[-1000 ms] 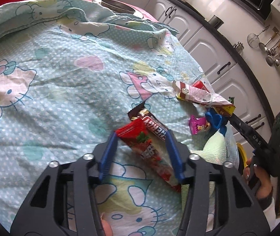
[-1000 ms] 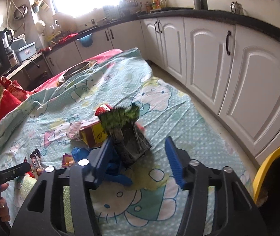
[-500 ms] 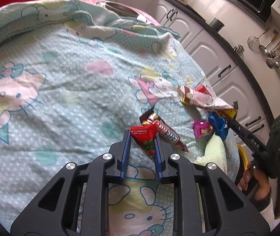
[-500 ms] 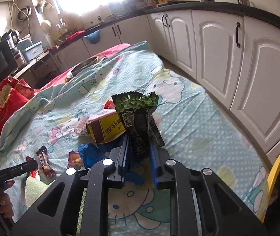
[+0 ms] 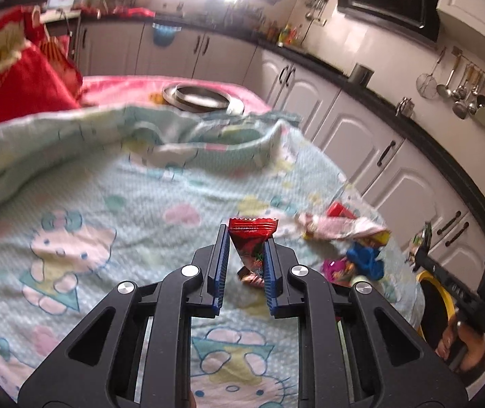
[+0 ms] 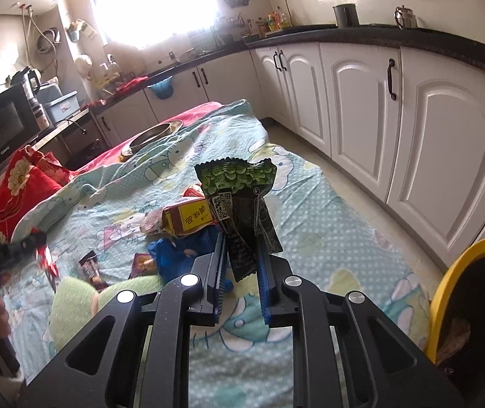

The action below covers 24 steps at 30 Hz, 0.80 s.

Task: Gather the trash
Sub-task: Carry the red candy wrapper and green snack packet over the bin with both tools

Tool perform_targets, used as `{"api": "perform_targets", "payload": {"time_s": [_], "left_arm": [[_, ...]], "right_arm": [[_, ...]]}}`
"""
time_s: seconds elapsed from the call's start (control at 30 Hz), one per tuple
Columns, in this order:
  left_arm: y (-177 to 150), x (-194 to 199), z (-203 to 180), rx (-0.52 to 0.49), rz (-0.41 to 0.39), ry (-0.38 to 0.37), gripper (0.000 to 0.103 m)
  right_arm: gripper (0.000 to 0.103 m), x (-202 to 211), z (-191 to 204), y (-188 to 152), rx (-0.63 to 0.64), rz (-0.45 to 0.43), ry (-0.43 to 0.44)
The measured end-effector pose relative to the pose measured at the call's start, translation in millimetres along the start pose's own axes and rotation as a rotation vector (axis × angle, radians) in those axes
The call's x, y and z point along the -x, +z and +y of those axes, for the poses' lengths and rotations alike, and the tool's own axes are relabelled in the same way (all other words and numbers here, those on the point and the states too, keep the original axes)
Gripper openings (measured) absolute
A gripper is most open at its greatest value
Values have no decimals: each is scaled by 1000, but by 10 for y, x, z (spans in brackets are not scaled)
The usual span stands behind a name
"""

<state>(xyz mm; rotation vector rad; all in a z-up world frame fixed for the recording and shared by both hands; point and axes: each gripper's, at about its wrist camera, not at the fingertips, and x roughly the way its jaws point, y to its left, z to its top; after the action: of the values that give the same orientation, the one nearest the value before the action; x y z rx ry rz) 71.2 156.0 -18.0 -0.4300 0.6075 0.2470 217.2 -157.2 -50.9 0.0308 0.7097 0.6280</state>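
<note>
Two hand-held grippers lift snack wrappers off a bed spread with a cartoon-cat sheet [image 6: 327, 224] in a kitchen. The left hand-held gripper [image 5: 244, 265] is clamped on a red strawberry-print wrapper [image 5: 252, 238], its jaws having just closed on it; the wrapper stands upright between the blue pads, crimped end up, clear of the sheet. The right hand-held gripper [image 6: 240, 265] pinches a green pea-snack bag [image 6: 239, 200], which likewise stands with its long axis upright and its printed top fanned above the fingers.

The yellow-rimmed bin [image 6: 463, 292] sits low at the bed's edge, just to the right of the right hand-held gripper and well apart from the left one, so the right hand looks the nearer for the drop.

More litter lies on the sheet: a yellow-labelled carton [image 6: 188, 217], a blue crumpled piece [image 6: 181, 255], a brown candy-bar wrapper [image 6: 89, 268] and a small pink packet [image 6: 142, 263].

The bin's inside is dark and mostly cut off by the frame; the left-wrist view is blurred, and the red wrapper's print cannot be read.
</note>
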Motion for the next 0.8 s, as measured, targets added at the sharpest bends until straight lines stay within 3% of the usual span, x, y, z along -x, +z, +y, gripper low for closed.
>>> {"api": "perform_targets", "payload": {"time_s": [0.23, 0.8], "left_arm": [[88, 29, -309, -52, -34, -67, 13], [-110, -219, -1411, -228, 2, -223, 13]], "right_arm": [[16, 279, -26, -84, 6, -22, 0], [16, 847, -399, -227, -12, -59, -70]]}}
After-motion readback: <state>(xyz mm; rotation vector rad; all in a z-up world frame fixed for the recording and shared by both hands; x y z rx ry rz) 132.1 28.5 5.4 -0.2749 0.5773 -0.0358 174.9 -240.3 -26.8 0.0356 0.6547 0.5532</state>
